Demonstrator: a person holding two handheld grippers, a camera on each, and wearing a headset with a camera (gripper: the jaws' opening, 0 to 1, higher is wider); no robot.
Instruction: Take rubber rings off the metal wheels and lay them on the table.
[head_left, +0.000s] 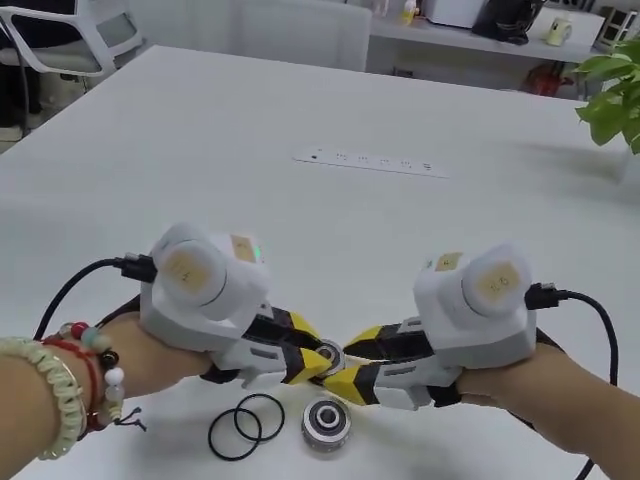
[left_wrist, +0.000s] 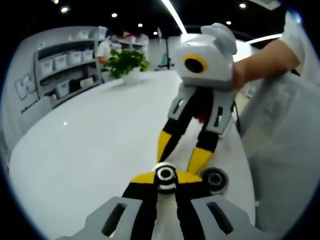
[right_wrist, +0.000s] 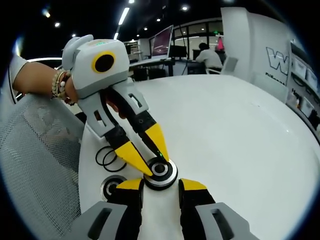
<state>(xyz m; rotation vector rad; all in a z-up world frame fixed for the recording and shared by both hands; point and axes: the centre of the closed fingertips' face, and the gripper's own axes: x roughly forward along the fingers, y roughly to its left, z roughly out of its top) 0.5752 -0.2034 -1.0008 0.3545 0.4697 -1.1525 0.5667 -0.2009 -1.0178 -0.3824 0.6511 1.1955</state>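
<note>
Our left gripper (head_left: 314, 362) is clamped on a metal wheel (right_wrist: 160, 173), silver with a dark centre, just above the second wheel (head_left: 326, 422) on the table (head_left: 330, 230). Our right gripper (right_wrist: 161, 185) has its jaws apart, flanking the held wheel. Two black rubber rings (head_left: 246, 424) lie overlapping beside the second wheel.
</note>
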